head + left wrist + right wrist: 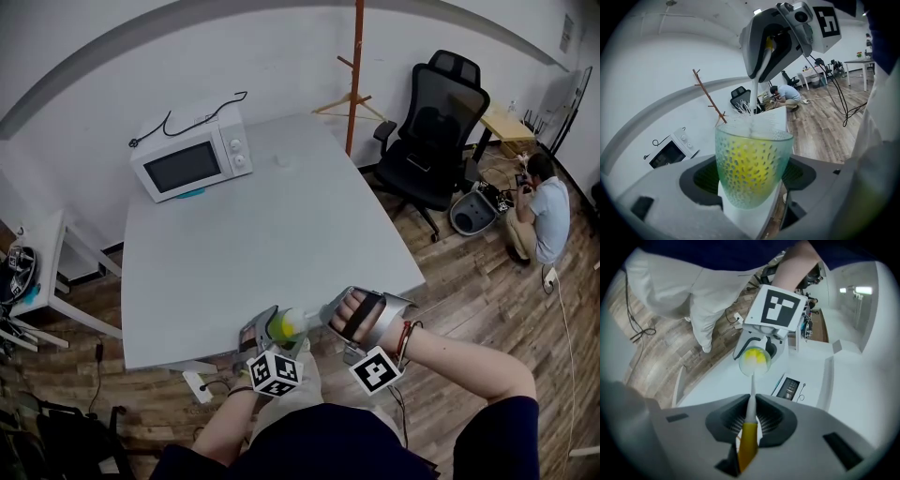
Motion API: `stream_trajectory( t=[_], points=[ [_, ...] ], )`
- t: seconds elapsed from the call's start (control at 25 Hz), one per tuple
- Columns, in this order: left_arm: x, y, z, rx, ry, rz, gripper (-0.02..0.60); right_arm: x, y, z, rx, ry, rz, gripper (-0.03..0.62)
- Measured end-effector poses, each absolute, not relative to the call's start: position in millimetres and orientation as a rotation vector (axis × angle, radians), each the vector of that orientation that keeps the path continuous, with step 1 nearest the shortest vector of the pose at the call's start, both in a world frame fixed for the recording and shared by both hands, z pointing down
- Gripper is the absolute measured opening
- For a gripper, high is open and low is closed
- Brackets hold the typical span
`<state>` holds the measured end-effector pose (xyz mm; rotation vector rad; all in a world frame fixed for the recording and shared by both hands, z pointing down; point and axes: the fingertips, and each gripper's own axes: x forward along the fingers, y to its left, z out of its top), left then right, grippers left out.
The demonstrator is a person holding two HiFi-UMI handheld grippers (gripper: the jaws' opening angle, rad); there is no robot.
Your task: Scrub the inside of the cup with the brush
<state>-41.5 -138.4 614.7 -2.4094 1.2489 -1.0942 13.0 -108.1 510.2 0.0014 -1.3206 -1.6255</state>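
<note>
I hold the cup (752, 168) in my left claw (265, 335), whose jaws are clamped on the sides of the pale green, dimpled glass, just off the near edge of the white worktop (262, 225) and above my lap. My right claw (749, 420) is closed on the brush (750, 427), gripping it where the yellow handle meets the white stem. The stem runs straight from those jaws into the mouth of the cup, which is tipped toward my right claw. In the left gripper view the brush comes down from above, and white bristles fan out just over the rim while a yellow mass shows through the wall of the glass (whether it touches the bottom, I cannot tell). The two claws sit near each other with the short length of stem between them, and each one's marker cube (275, 373) faces up toward my head. On the worktop behind, well apart from the cup, a white microwave (192, 159) stands at the far left corner with its black cord looped over the top. Beyond the far edge, an orange-brown coat stand (356, 75) rises against the wall. A black office chair (436, 131) stands to its right on the wooden floor (469, 291). Farther right a person (548, 206) crouches on that floor among cables.
</note>
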Motion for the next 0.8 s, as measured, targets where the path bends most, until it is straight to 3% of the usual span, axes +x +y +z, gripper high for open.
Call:
stream_trajectory(
  t=[0.28, 0.8],
  points=[
    [-41, -140, 606, -2.383, 1.262, -1.071, 0.387, 29, -109, 528, 0.056, -1.6, -1.048, 0.051],
    [-40, -143, 593, -2.277, 1.26, -1.066, 0.387, 41, -88, 530, 0.175, -1.962, 0.374, 0.051]
  ],
)
